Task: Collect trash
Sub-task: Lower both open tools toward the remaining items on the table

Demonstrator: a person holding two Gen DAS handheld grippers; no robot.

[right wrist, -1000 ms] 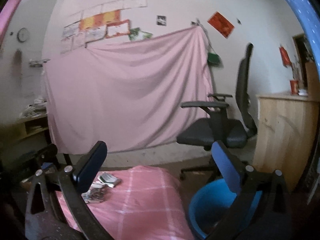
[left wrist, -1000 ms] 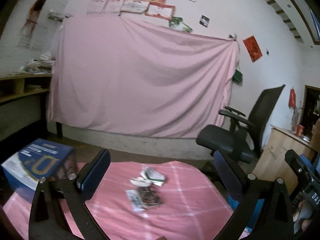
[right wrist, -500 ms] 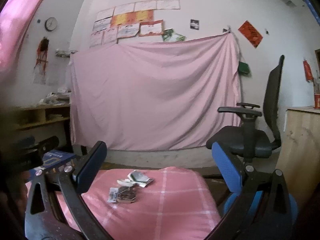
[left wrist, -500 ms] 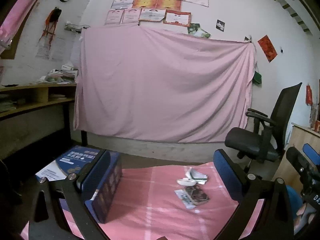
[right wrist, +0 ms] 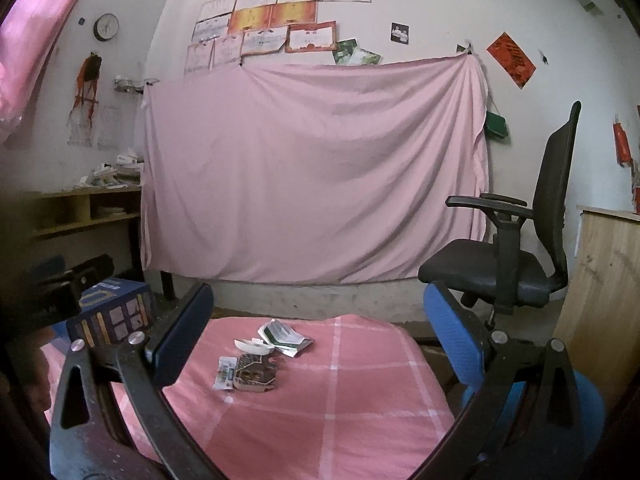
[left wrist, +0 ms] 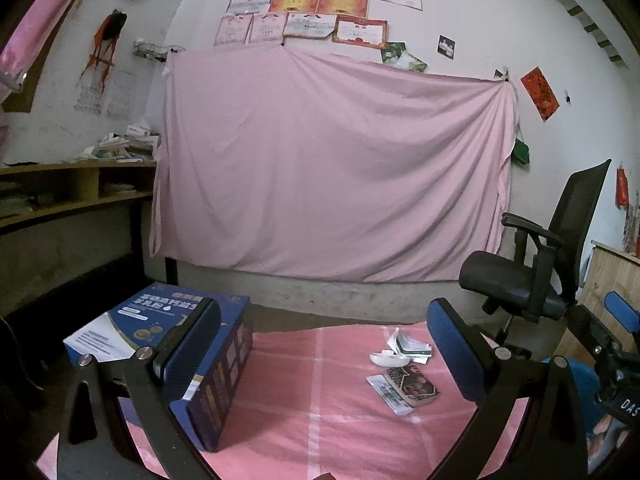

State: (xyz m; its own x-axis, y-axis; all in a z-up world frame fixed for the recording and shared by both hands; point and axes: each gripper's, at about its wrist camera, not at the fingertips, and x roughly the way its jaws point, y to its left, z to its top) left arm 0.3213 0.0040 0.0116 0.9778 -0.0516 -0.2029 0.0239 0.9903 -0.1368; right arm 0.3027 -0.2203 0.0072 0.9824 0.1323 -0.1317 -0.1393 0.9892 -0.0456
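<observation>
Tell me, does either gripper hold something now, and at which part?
Nothing is held. Left gripper and right gripper are both open; the wrappers lie on the cloth.

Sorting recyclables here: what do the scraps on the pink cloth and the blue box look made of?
The white-and-green wrapper looks like thin creased paper or film. The dark hexagon-print packet seems glossy printed card or foil; hard to tell. The blue box appears to be coated cardboard, with sharp folded edges.

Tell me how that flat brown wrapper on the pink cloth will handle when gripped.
The brown wrapper lies flat and thin, so it probably flexes and weighs little. Its surface looks glossy, so it may slide on the cloth. It overlaps a white packet, which might lift too.
</observation>
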